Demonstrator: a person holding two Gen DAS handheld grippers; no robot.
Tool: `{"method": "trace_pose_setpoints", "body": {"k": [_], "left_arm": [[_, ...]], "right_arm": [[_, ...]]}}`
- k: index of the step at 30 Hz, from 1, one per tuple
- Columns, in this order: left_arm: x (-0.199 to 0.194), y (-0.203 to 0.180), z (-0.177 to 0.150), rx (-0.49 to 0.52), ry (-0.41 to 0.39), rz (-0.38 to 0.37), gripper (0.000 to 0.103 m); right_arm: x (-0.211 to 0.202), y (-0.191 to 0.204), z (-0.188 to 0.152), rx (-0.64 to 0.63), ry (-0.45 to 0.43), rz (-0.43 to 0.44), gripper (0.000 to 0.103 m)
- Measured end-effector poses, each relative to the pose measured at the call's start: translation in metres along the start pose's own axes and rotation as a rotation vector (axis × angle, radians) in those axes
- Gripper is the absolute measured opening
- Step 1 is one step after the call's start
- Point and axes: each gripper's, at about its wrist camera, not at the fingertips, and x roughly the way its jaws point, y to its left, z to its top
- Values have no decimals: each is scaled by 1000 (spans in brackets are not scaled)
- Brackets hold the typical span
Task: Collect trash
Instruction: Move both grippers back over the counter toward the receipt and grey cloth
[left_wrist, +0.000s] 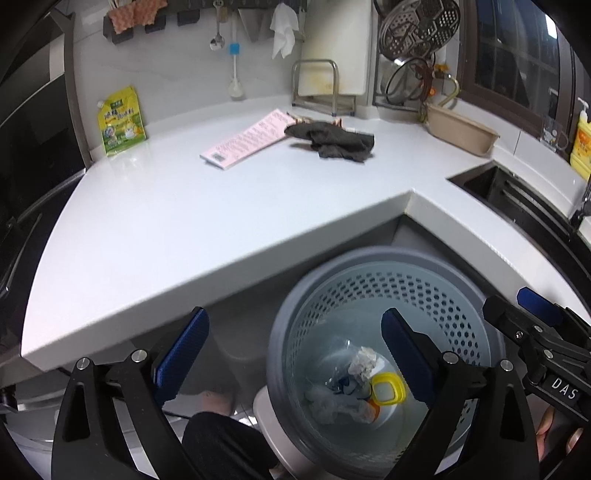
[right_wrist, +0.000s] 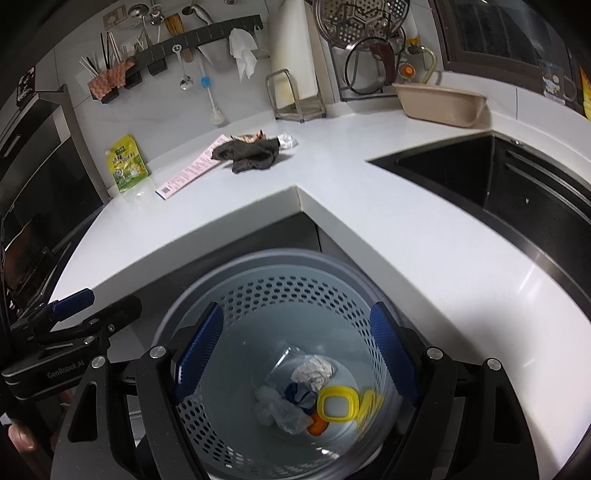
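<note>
Both grippers hang over the grey perforated bin (right_wrist: 280, 295) that stands on the floor at the inner corner of the white tabletop (left_wrist: 184, 221). The left gripper (left_wrist: 295, 354) has its jaws spread wide with nothing between them; the right gripper (right_wrist: 297, 354) is likewise wide open and empty. In the bin lie a crumpled paper (right_wrist: 314, 371), a clear plastic bag (right_wrist: 277, 410) and a yellow lid (right_wrist: 338, 404). On the tabletop a dark rag (left_wrist: 332, 142) lies over a pink sheet (left_wrist: 247, 142). Only the right view shows the crinkled clear wrapper (right_wrist: 287, 140) behind the rag; only the left shows the yellow bottle (left_wrist: 581, 142) by the sink (right_wrist: 498, 184).
</note>
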Motion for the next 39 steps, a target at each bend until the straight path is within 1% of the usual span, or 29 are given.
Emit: {"method": "trace_pose_setpoints", "body": {"k": [5,12,14,18,21,24,27,31,35,39], "left_arm": [[-2,9,20,-2,-52,11,95],[6,30,49,-16,-79,20,96],[10,37,60,-13,-83,22,96],[24,53,85,-21,-63,-5,96],[32,62,102,-22,-64,-7,96],[44,70,120,-16,-70,-2,96],[59,77,137,-15,-59,-9,96],[77,83,151,-14,-45,-4,96],[99,91,163,-28,-15,-9,96],[115,96,172,-26,5,4,96]], "right_arm": [[4,7,16,-16,-23,16,78],[18,16,47,-44,-43,48,78],[26,19,60,-64,-40,49,81],[40,28,84,-99,-45,58,81],[52,34,105,-107,-47,69,81],[68,44,126,-147,-39,50,81],[85,55,143,-200,-32,33,81],[113,66,164,-236,-16,14,81],[144,69,180,-234,26,24,81],[167,72,190,-244,66,5,81]]}}
